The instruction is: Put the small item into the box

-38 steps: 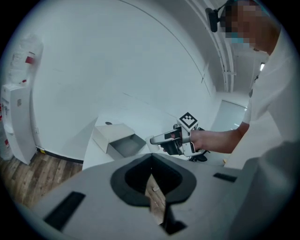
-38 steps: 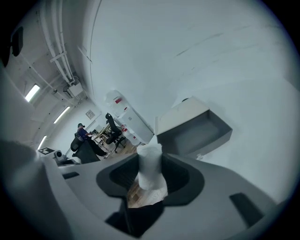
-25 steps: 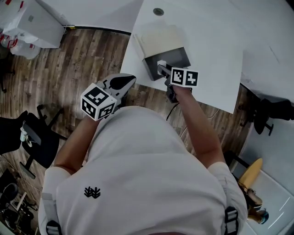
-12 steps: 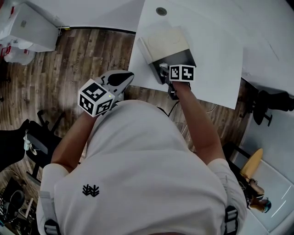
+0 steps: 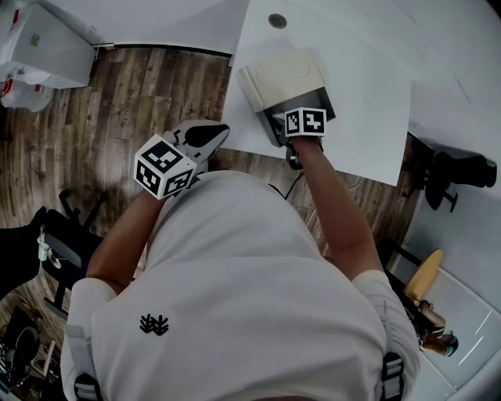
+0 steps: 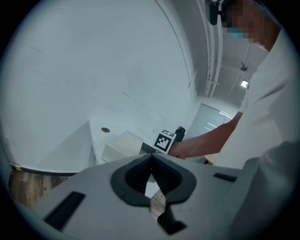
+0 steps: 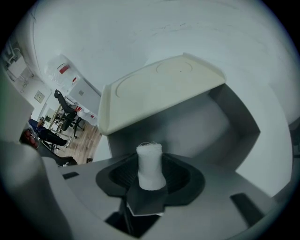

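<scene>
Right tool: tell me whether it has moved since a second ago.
Yes. The right tool has moved in over the box opening; its jaws have just been opening, item between them.

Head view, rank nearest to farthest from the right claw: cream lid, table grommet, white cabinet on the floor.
1. cream lid, just beyond the right claw, whose jaws have just been opening slightly, white roll between them.
2. table grommet, farther up the table.
3. white cabinet, far left on the floor.
</scene>
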Demonstrator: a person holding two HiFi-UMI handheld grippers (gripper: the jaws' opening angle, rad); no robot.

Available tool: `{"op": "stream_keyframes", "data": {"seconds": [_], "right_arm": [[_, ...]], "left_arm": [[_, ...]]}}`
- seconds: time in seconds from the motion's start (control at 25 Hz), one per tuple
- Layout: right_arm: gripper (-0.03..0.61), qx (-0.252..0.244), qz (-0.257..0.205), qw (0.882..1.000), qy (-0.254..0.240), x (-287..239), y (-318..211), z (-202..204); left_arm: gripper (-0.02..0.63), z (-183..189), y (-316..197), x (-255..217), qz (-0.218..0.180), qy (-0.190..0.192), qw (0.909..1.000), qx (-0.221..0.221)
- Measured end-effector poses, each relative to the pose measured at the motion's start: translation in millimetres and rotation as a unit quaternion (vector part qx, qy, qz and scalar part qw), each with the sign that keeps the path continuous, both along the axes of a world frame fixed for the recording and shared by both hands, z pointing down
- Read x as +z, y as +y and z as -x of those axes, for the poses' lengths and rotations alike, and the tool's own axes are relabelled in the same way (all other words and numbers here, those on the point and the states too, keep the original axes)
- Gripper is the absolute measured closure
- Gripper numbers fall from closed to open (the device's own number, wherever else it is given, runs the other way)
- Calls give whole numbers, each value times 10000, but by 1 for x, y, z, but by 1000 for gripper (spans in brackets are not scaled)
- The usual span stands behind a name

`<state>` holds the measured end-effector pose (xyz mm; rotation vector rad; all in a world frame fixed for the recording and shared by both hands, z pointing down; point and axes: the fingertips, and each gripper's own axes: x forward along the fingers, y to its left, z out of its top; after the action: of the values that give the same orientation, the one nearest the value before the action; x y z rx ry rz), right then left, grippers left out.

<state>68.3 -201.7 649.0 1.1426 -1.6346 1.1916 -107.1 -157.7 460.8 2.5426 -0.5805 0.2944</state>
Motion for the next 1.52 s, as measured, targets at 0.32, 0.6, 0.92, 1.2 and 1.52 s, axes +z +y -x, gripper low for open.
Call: {"op": "stream_keyframes", "data": {"seconds": [0.32, 0.6, 0.92, 1.2, 1.52], "right_arm": [[403, 60, 125, 9998, 116, 3, -1, 0], [377, 155, -35, 9999, -44, -6, -4, -1], [377, 252, -344, 9982, -428, -21, 1, -4], [397, 190, -849, 9922, -894, -49, 10, -7], [523, -57, -1363, 9804, -1421, -84, 35, -19]], "left_arm": [[606, 9, 2, 7, 78, -13, 10000, -22], [606, 11, 3, 9, 102, -28, 9999, -42], [606, -13, 17, 10, 130, -63, 9998, 139], [606, -46, 32, 4, 69, -164, 9993, 321], [606, -84, 47, -5, -81, -290, 9990, 327]]}}
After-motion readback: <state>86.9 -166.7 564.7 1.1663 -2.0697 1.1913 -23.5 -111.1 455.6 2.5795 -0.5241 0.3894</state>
